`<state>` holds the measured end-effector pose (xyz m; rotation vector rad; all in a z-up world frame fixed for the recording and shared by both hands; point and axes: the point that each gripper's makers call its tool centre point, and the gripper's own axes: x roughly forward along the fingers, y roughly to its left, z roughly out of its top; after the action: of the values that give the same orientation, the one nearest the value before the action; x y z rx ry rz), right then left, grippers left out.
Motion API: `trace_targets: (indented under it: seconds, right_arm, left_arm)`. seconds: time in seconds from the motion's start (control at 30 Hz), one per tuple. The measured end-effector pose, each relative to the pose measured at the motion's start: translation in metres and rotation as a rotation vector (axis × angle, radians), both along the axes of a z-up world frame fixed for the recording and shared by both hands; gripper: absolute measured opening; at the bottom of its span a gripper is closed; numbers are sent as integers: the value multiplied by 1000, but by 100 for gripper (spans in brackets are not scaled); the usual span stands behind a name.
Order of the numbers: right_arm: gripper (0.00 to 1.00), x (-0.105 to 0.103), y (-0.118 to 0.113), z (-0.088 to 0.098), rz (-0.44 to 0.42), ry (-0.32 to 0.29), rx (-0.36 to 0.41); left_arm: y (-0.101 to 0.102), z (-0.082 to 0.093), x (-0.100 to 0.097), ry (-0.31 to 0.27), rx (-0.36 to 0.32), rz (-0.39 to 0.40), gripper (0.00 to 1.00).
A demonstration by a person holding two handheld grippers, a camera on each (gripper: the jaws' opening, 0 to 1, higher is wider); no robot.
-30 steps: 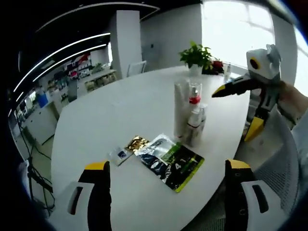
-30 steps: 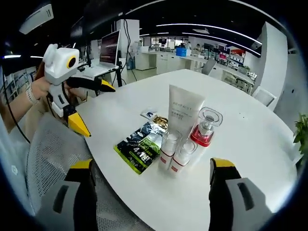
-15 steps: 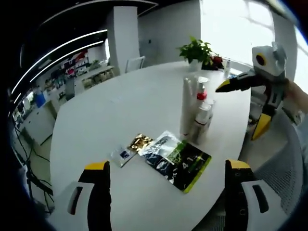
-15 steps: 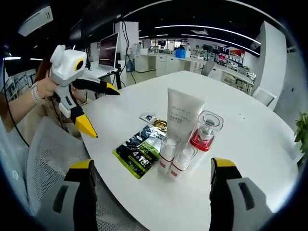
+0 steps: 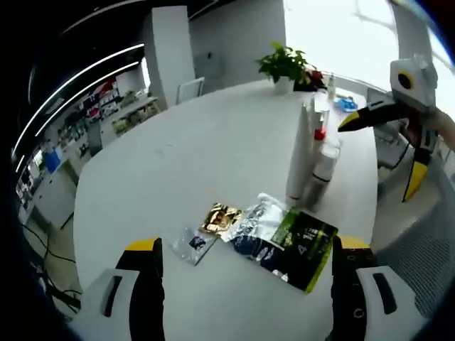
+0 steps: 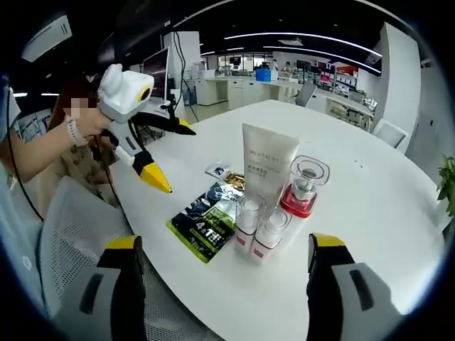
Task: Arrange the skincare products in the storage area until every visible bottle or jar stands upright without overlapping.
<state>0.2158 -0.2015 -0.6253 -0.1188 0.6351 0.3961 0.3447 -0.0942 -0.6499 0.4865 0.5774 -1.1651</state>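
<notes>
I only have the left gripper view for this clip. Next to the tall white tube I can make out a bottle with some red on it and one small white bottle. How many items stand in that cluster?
Observer: Four. The right gripper view shows the white tube, a clear bottle with a red base and two small red-banded bottles side by side, all upright.
Operator: Does the tube face carry any print?
Observer: Yes, grey lettering near its upper end, too small to read.
Operator: Is the dark sachet under any bottle?
Observer: No. The dark sachet lies flat beside the small bottles. I cannot tell whether they touch.
</notes>
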Motion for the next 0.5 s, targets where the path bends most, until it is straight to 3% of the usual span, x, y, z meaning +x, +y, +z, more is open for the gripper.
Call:
trace_targets:
  seconds: [0.23,0.5]
  right_arm:
    - [92,-2,2,-2,4,13,24]
    - [76,-5,9,-6,39,31,46]
  left_arm:
    - [-8,-13,17,-3,45,-40,87]
    - [-14,-29,36,0,77,-45,66]
